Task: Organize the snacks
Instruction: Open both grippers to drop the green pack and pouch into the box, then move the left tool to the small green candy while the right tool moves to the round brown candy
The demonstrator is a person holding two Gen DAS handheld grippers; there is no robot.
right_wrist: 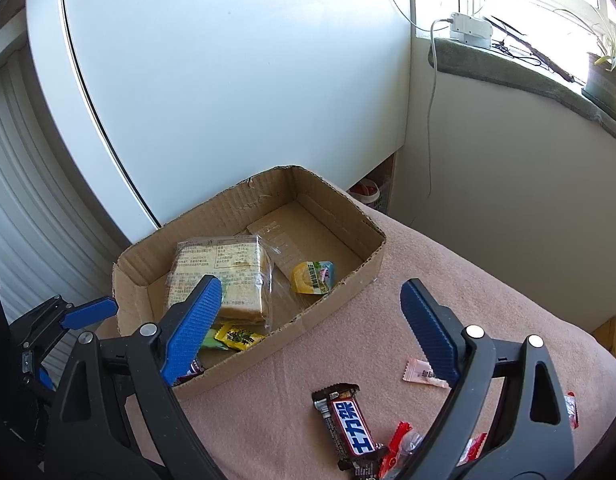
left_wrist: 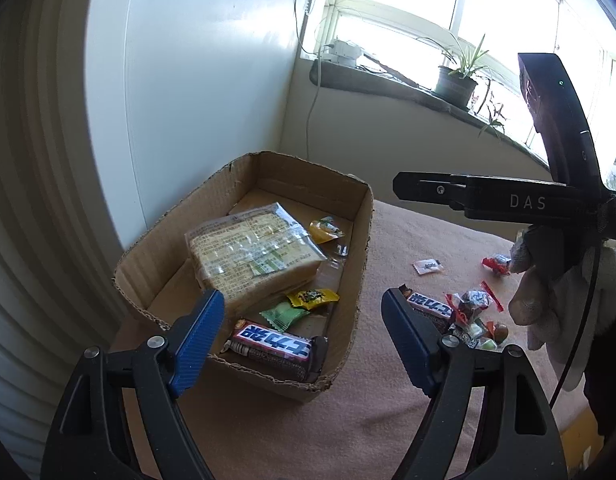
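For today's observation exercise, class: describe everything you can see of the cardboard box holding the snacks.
The cardboard box is a shallow, open-topped tray of plain brown corrugated board, its rim roughly torn and ragged. It sits flat on the pink cloth, close to the white panel behind. Inside lie a wrapped block of crackers, a yellow sachet, a chocolate bar and small yellow and green sweets. Much of its floor is bare. Neither gripper touches it.

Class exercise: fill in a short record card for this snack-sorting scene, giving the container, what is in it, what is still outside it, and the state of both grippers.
container: open brown cardboard box
inside: clear-wrapped block of crackers, yellow sachet, brown chocolate bar
outside: second brown chocolate bar, pale pink sachet, both on the pink cloth
left gripper: open, empty
right gripper: open, empty
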